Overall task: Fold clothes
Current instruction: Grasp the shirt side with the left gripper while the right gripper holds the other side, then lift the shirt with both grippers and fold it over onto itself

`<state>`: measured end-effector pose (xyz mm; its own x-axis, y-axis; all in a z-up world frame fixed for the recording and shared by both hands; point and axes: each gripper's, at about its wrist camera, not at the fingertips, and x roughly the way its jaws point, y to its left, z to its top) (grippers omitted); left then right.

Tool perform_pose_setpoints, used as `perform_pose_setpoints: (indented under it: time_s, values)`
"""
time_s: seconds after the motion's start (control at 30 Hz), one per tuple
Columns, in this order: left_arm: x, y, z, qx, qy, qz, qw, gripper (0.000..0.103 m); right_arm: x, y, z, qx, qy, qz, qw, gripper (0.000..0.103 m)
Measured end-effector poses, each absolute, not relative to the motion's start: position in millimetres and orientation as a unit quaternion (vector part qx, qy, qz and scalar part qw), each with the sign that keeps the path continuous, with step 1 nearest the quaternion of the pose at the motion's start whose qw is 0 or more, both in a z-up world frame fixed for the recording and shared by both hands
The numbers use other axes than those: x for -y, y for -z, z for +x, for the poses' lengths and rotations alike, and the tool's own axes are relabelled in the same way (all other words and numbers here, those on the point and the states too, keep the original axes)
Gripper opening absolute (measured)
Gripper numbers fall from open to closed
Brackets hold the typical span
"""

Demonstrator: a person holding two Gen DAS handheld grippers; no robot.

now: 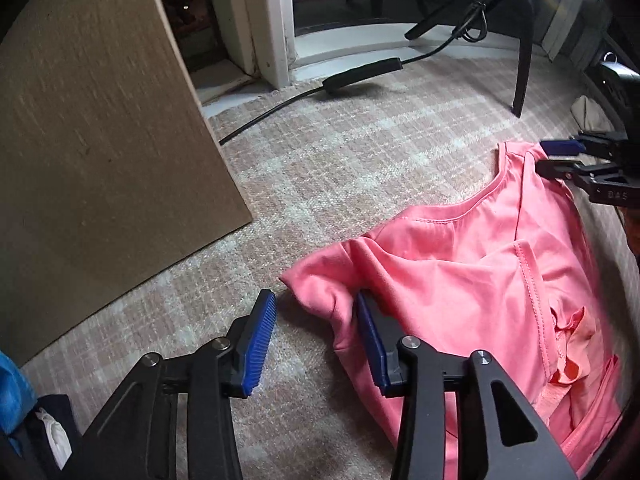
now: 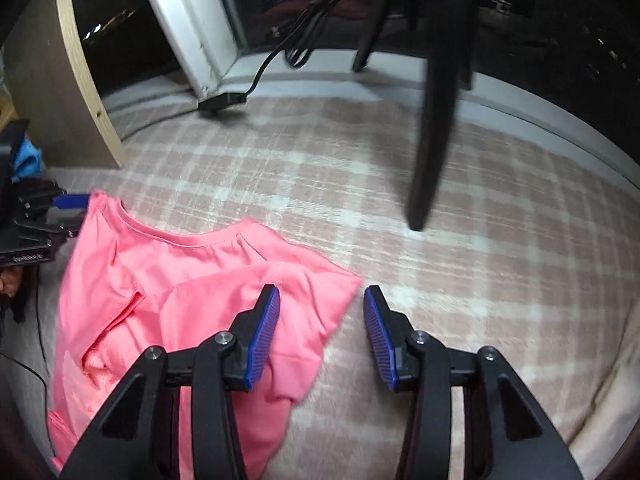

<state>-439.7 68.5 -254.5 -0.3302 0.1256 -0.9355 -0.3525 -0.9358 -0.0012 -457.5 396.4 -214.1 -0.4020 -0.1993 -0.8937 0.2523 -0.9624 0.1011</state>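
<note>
Folding step: a pink shirt [image 1: 460, 264] is seen spread, still rumpled, on the checked carpet [image 1: 320, 160], both sleeves awaiting grips.
Left claw [image 1: 316, 344]: jaws are held apart, angled steeply down, one sleeve's cloth between them, unpinched.
Right claw [image 2: 324, 336]: jaws are parted over the opposite sleeve edge, nothing clamped.
Next move: closing on each sleeve is judged necessary before folding inward.

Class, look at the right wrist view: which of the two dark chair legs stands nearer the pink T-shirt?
The thick chair leg planted on the checked rug; the thin chair leg ends farther back at the white sill, away from the pink T-shirt.
</note>
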Motion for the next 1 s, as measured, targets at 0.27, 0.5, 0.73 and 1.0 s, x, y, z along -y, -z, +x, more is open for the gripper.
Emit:
perform_pose_setpoints:
  time_s: [0.27, 0.5, 0.73, 1.0]
  values:
    - [-70, 257, -430, -0.089, -0.814, -0.546, 0.177, 0.009, -389, 212, -455, -0.018, 0.837, 0.520, 0.170, 0.007]
    - [-65, 219, -395, -0.063, -0.831, -0.516, 0.200, 0.006, -397, 165, -424, 0.029, 0.853, 0.479, 0.205, 0.006]
    - [-64, 150, -327, -0.071, -0.847, -0.474, 0.230, 0.006, -405, 97, -351, 0.040, 0.859, 0.452, 0.238, 0.006]
    - [-72, 136, -218, -0.087, -0.846, -0.466, 0.244, 0.006, -408, 75, -246, 0.022, 0.860, 0.454, 0.233, 0.006]
